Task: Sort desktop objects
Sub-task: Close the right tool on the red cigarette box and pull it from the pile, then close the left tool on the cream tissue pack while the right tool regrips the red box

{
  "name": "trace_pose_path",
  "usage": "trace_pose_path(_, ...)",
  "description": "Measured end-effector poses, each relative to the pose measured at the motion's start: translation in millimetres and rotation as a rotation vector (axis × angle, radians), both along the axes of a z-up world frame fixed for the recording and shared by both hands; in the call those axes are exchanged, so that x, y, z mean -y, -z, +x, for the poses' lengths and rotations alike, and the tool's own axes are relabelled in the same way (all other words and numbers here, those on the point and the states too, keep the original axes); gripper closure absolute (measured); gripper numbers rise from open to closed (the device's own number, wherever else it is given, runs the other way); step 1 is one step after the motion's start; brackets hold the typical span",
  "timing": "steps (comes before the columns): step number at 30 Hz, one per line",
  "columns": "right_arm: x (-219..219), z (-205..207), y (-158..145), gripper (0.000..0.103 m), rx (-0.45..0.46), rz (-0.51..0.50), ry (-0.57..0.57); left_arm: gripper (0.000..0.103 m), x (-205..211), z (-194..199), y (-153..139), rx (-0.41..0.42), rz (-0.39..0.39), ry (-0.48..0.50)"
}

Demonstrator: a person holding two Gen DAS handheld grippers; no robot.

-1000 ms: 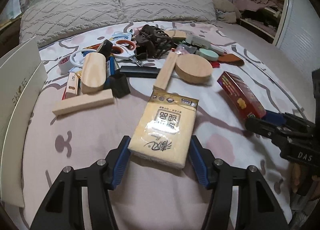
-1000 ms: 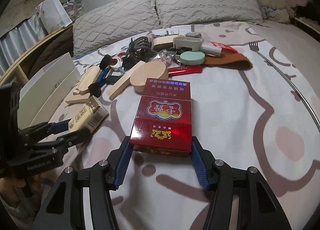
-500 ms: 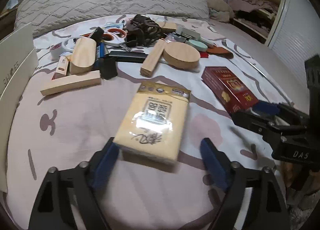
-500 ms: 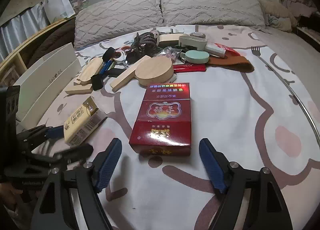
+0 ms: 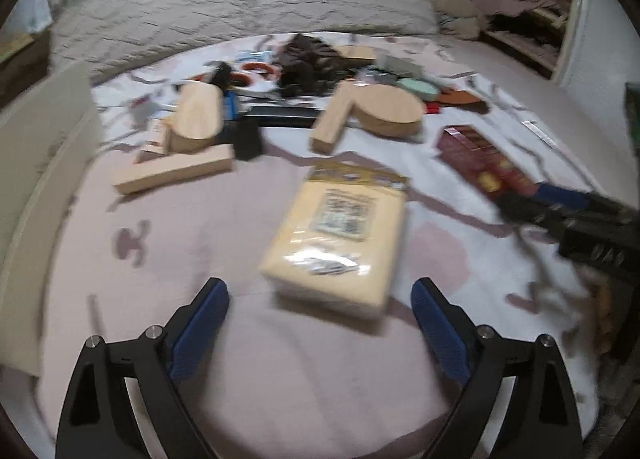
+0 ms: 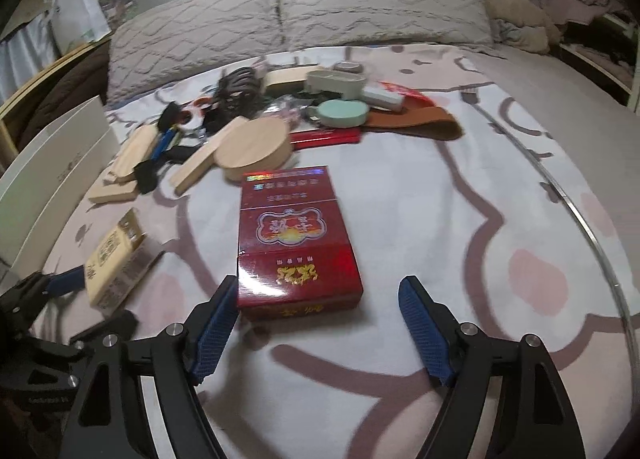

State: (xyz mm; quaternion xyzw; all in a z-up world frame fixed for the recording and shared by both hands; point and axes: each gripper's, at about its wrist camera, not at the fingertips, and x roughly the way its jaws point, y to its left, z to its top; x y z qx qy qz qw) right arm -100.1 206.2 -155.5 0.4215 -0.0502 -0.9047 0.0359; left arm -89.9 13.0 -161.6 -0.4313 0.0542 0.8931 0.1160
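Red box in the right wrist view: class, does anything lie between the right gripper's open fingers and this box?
Nothing visible does. The red box lies flat on the bedsheet just ahead of the right gripper, whose jaws stand open. Its near end sits between the fingertips, close to one pad, with bare sheet around it.

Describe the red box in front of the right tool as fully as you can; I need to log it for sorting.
The red box is a flat, glossy rectangular carton, seemingly cardboard, with gold lettering, a framed emblem and a holographic strip at its far end. It lies flat and closed on the patterned bedsheet, long side running away from the camera. The right tool stands open around its near end: one blue pad looks to be at its corner, the other well clear. The wooden disc lies just beyond.
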Motion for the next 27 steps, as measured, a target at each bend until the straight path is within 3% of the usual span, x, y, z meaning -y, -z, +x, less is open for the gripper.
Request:
trace_pose_path(5,-21,-7,-1,0.023,0.023,-0.025,0.059,0.009,15,-4,-2,0.02,-0.004,-0.024)
trace_pose_path(10,-32,-7,-3,0.023,0.031,-0.021,0.088,0.009,23,-4,-7,-0.026,-0.139,-0.048)
trace_pose_path(12,-35,-9,-3,0.023,0.038,-0.016,0.1,0.009,32,-7,-9,-0.035,-0.158,-0.072)
trace_pose_path(19,-58,-19,-4,0.023,0.051,0.018,0.178,0.009,53,-24,-8,-0.006,-0.121,-0.142)
trace_pose_path(27,-71,-18,-7,0.023,0.044,0.005,0.205,0.009,34,-14,-16,0.0,0.024,-0.029)
